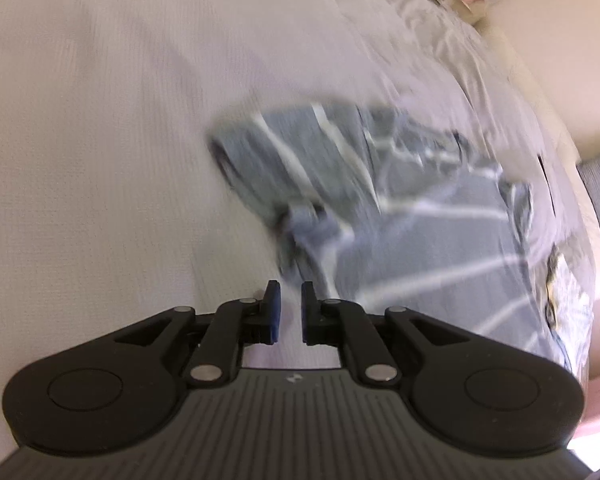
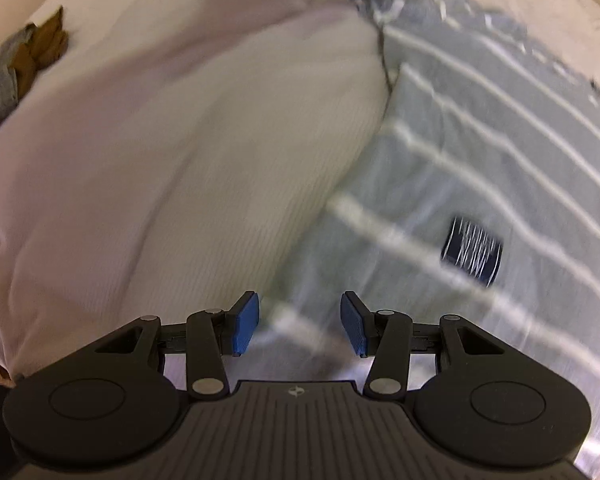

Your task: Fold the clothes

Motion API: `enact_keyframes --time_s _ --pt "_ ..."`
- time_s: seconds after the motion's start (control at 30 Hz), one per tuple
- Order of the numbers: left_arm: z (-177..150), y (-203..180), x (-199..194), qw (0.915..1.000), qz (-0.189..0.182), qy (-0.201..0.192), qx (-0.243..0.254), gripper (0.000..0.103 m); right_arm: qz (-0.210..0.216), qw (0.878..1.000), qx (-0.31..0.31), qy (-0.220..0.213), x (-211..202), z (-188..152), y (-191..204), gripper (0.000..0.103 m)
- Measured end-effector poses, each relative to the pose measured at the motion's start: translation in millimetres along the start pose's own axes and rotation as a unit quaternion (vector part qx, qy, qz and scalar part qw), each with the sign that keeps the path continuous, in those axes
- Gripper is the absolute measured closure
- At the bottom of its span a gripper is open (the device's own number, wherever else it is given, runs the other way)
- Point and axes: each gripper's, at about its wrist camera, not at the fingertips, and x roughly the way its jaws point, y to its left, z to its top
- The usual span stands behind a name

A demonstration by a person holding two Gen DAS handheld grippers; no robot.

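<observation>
Two claws, both w/ nothing between the pads: your left gripper [image 1: 290, 312] has a narrow gap, your right gripper [image 2: 299, 326] is spread wide over the shirt [image 2: 480, 152]. Risk: grabbing one layer only, so the fold drags crooked. Shirt's grey-blue, white stripes, dark label, rumpled, mid-bed [image 1: 100, 120]; other clothes [image 2: 24, 60] at far corner.

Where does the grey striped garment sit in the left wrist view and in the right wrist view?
Left wrist: grey striped garment centre to right, ahead of the left gripper.
Right wrist: fills the right half, under the right gripper.
Shared landmark: the white bedcover beside it.
</observation>
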Motion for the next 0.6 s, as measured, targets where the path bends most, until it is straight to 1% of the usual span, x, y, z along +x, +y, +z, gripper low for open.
enact_keyframes --time_s 0.03,0.07,0.1,0.13,0.17,0.23,0.27,0.3,0.33,0.4,0.47,0.5,0.6 --pt "-5.6 -2.7 2.8 0.9999 -0.006 0.009 0.000 0.097 -0.002 1.000 0.004 0.006 3.3 -3.0 -0.1 0.069" --pt "-8.3 -6.3 9.6 0.9998 -0.011 0.018 0.002 0.093 -0.004 1.000 0.008 0.011 6.5 -5.8 -0.6 0.082" --pt "-11.0 -9.9 16.3 0.9995 -0.016 0.027 0.004 0.091 -0.004 1.000 0.015 0.012 7.9 -7.4 -3.2 0.092" --pt "-12.5 -13.3 23.5 0.9992 -0.021 0.035 0.005 0.087 0.001 1.000 0.025 0.012 6.4 -8.5 -6.7 0.097" --pt "-11.4 -16.1 31.5 0.9987 -0.029 0.041 0.002 0.087 0.006 0.999 0.036 0.010 4.3 -9.6 -10.1 0.101" --pt "-5.5 -16.7 46.1 0.9970 -0.055 0.050 -0.020 0.087 0.022 0.998 0.063 0.005 -3.5 -11.9 -18.2 0.102" --pt "-1.4 -15.9 50.3 0.9960 -0.065 0.051 -0.035 0.090 0.037 0.996 0.082 -0.001 -9.5 -13.4 -24.2 0.102" --pt "2.7 -15.0 54.4 0.9947 -0.074 0.051 -0.049 0.093 0.053 0.993 0.102 -0.007 -15.7 -15.0 -30.4 0.102" --pt "7.0 -15.2 56.1 0.9940 -0.079 0.050 -0.057 0.102 0.072 0.990 0.124 -0.015 -23.2 -17.5 -37.8 0.102" --pt "15.0 -21.2 47.5 0.9963 -0.070 0.036 -0.035 0.102 0.106 0.980 0.164 -0.031 -37.9 -23.9 -53.2 0.102" --pt "19.3 -28.3 36.6 0.9980 -0.056 0.030 -0.005 0.102 0.120 0.975 0.182 -0.042 -47.0 -29.4 -63.7 0.102" --pt "19.7 -31.4 32.0 0.9983 -0.049 0.029 0.009 0.101 0.115 0.974 0.187 -0.045 -50.1 -33.0 -68.5 0.102" --pt "14.5 -36.7 23.4 0.9984 -0.030 0.032 0.036 0.100 0.092 0.978 0.181 -0.039 -47.7 -35.7 -72.2 0.102"
